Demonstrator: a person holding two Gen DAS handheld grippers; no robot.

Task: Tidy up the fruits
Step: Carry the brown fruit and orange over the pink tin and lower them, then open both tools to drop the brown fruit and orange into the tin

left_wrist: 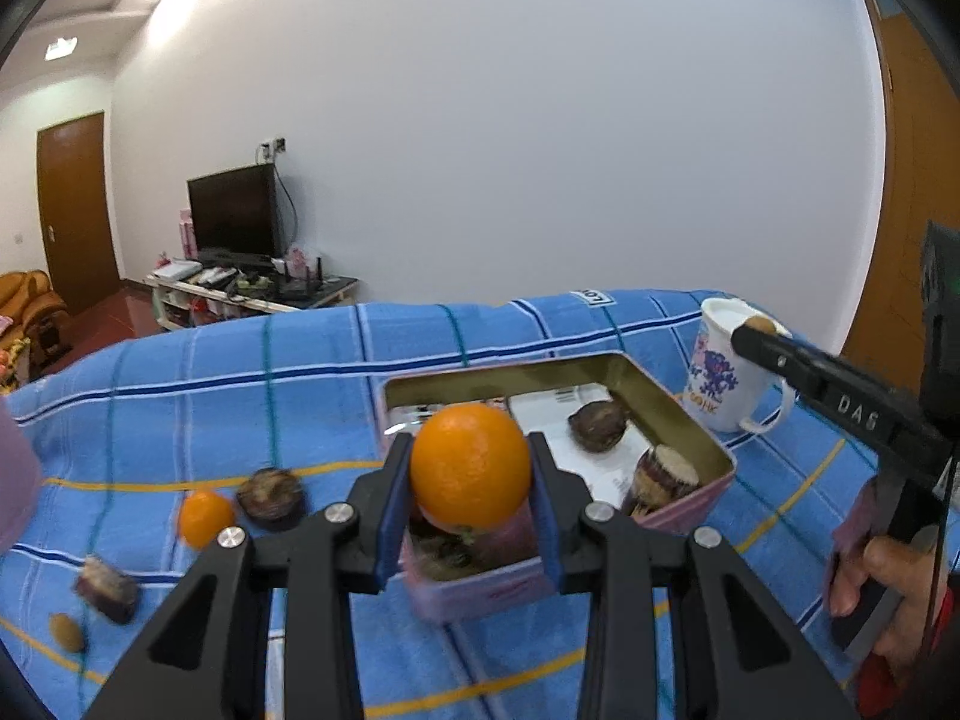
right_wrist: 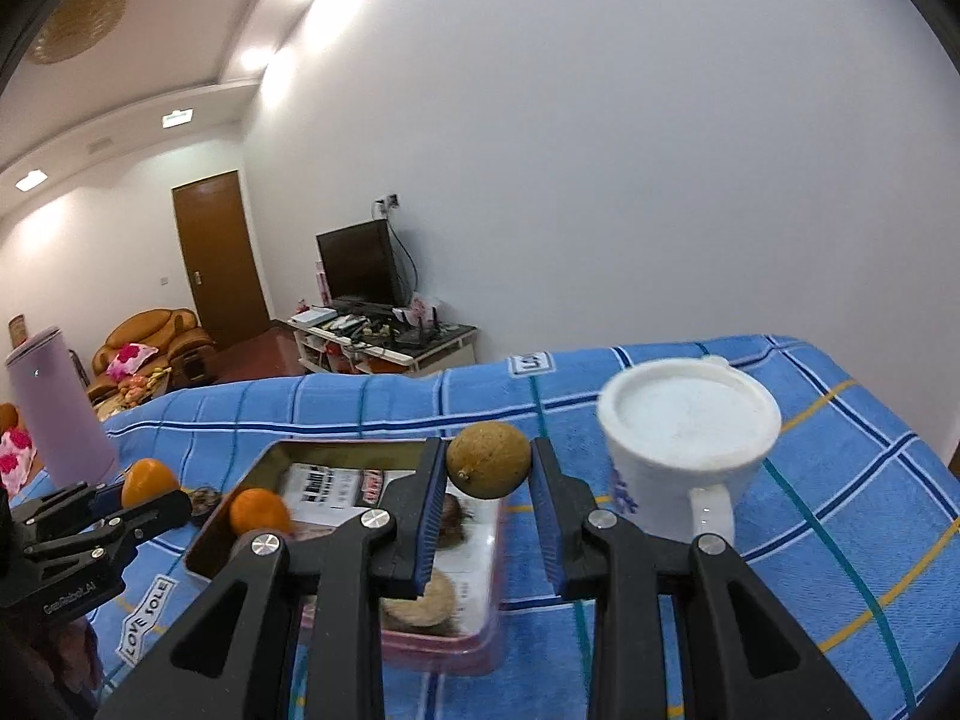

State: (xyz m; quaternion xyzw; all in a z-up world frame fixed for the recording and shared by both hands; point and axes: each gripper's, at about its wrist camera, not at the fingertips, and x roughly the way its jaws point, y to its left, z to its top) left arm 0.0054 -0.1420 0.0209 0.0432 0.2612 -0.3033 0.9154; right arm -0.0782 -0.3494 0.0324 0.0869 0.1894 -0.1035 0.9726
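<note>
My left gripper (left_wrist: 471, 480) is shut on an orange (left_wrist: 471, 465), which hangs over the near left corner of a pink tin (left_wrist: 678, 402) on the blue checked cloth. Inside the tin lie a dark brown fruit (left_wrist: 597, 425) and a cut dark piece (left_wrist: 660, 477). My right gripper (right_wrist: 489, 468) is shut on a small round brown fruit (right_wrist: 489, 461), held above the tin's (right_wrist: 288, 457) far right edge, just left of a white mug (right_wrist: 690, 420). In the left wrist view that gripper's tip with the brown fruit (left_wrist: 761, 323) reaches the mug's (left_wrist: 720, 384) rim.
Loose on the cloth left of the tin lie a second orange (left_wrist: 205, 518), a dark fruit (left_wrist: 270, 495), a cut piece (left_wrist: 107, 588) and a small brown fruit (left_wrist: 66, 632). A lilac cylinder (right_wrist: 57, 414) stands far left. A person's hand (left_wrist: 888, 588) grips the right handle.
</note>
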